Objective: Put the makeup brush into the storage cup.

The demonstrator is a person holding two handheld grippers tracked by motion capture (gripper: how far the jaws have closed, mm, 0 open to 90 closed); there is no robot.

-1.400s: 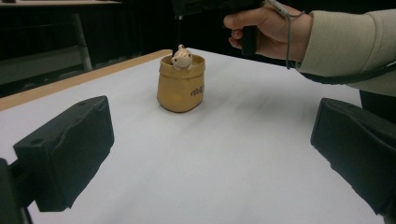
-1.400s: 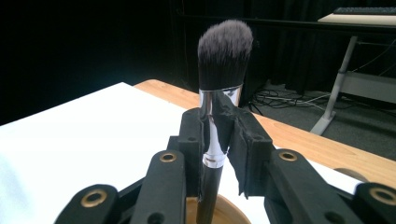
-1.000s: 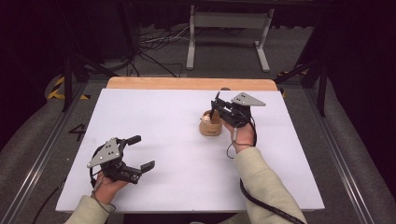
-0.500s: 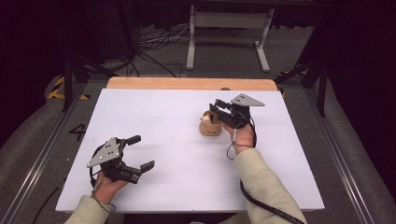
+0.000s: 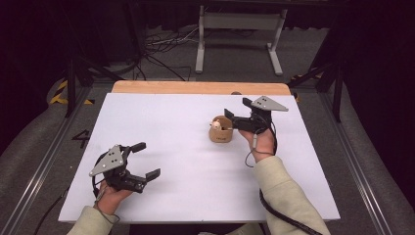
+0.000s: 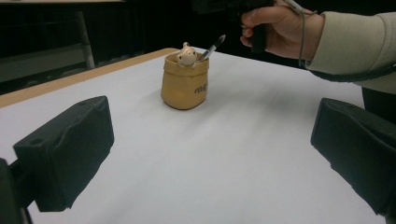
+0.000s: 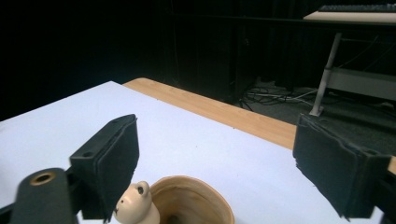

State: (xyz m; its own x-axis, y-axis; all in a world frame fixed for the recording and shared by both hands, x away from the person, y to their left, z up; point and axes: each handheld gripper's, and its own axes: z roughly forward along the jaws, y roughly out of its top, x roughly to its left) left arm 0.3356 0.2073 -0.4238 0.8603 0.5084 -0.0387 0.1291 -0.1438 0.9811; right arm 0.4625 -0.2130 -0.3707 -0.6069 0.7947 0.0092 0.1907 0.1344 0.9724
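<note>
Right gripper hovers just above the tan cup, fingers just opened wide w/ nothing between; pen leans inside the cup, mid-surface. Left gripper rests near front-left, fingers wide, empty.

A white tabletop lies bare over most of its surface, with a strip of light wood running along its far edge. Beyond that edge, on the grey floor, stands a pale metal frame on two legs, and a tangle of dark cables lies toward the far left.
</note>
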